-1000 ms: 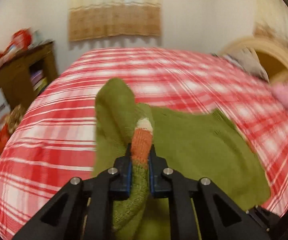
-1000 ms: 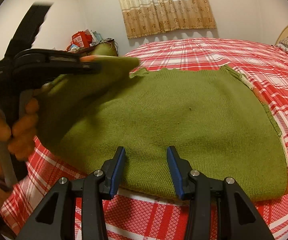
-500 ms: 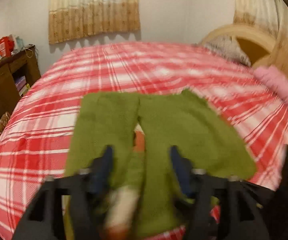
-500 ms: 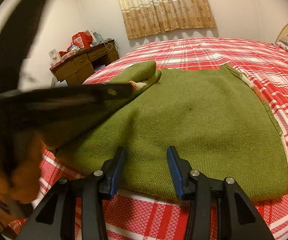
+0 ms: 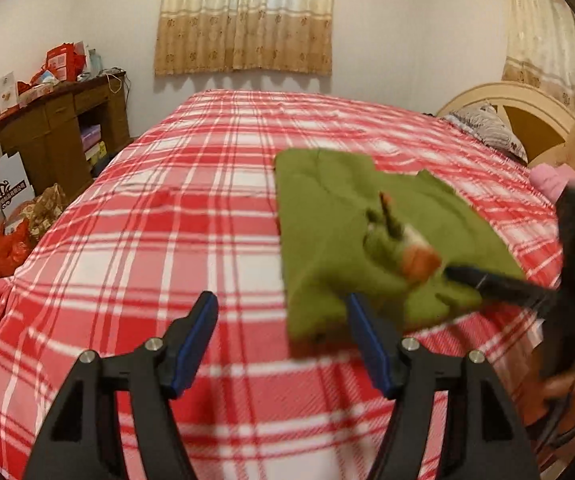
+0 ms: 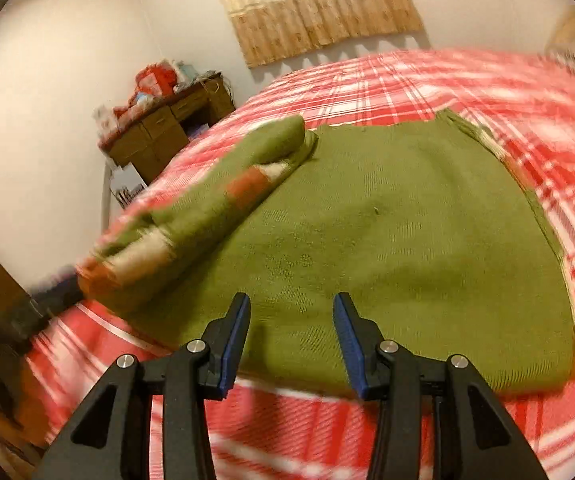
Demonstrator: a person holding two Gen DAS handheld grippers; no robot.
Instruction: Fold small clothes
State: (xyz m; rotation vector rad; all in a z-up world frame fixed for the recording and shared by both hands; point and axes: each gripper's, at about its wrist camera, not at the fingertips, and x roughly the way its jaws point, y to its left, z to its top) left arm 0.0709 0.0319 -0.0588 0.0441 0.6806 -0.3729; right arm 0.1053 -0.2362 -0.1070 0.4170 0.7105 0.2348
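Note:
A green knitted sweater [image 6: 407, 240] lies flat on the red plaid bed [image 5: 147, 240]. One sleeve [image 6: 223, 204] with an orange and white cuff [image 6: 251, 182] is folded over its left side. My left gripper [image 5: 281, 304] is open and empty, over bare bedspread just left of the sweater's [image 5: 327, 216] near corner. The cuff [image 5: 419, 260] rests on the sweater to its right. My right gripper [image 6: 291, 304] is open above the sweater's near hem, with nothing pressed between its pads. Both views are blurred by motion.
A wooden desk [image 5: 59, 128] piled with red bags stands by the wall at the left, with bags [image 5: 11, 240] on the floor beside it. A headboard [image 5: 527, 112], a pillow [image 5: 487, 128] and a pink bundle [image 5: 551, 180] are at the bed's right end.
My left gripper opened and let go of the sleeve cuff, then drew back to the left of the sweater. The sleeve now lies on the sweater. The right gripper rolled slightly in place.

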